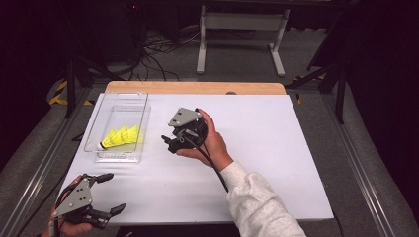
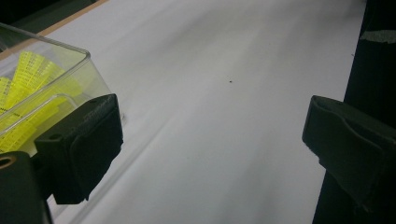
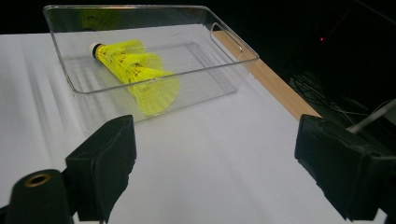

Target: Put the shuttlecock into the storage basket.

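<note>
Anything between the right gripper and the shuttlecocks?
Only the near wall of the clear bin. The yellow shuttlecocks lie inside it; bare table separates it from the open right gripper. The bin's top is open.

Dark rm, white table point(image 1: 276, 163), floor cables point(image 1: 158, 49)

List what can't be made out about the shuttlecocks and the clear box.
- Number of shuttlecocks: they lie nested in the clear box; overlap hides the count in the right gripper view, and they are too small in the high view.
- Box in the left gripper view: cut off by the left edge, partly behind the left hand-held gripper's jaw.
</note>
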Demonstrator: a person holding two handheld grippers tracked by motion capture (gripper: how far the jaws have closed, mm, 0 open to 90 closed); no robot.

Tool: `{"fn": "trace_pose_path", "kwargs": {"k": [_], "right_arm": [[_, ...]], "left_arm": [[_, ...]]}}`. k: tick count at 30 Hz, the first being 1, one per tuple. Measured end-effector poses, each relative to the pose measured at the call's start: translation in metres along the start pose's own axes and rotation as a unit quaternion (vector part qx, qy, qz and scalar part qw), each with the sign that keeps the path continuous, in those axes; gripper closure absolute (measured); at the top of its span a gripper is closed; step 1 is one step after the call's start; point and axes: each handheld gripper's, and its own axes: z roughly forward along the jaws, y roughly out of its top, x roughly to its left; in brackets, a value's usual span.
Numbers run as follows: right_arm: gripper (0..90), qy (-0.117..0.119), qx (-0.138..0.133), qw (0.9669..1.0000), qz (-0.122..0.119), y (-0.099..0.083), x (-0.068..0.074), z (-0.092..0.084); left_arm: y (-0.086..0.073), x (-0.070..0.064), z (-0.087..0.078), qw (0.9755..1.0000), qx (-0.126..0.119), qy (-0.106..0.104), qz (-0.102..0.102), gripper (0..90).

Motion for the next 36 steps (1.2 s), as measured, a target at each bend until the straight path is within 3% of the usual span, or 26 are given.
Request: {"fn": "trace_pose_path", "kwargs": {"k": [15, 36], "right_arm": [[13.8, -0.019, -0.004, 0.9997, -0.011, -0.008, -0.005, -0.019], [13.7, -0.044, -0.001, 0.999, -0.008, -0.024, -0.017, -0.04]], "left_arm": [[0.0, 0.0, 0.0, 1.0, 0.0, 0.003, 0.001, 6.0], [0.0, 0.0, 0.0, 1.0, 0.004, 0.006, 0.002, 6.0]]}}
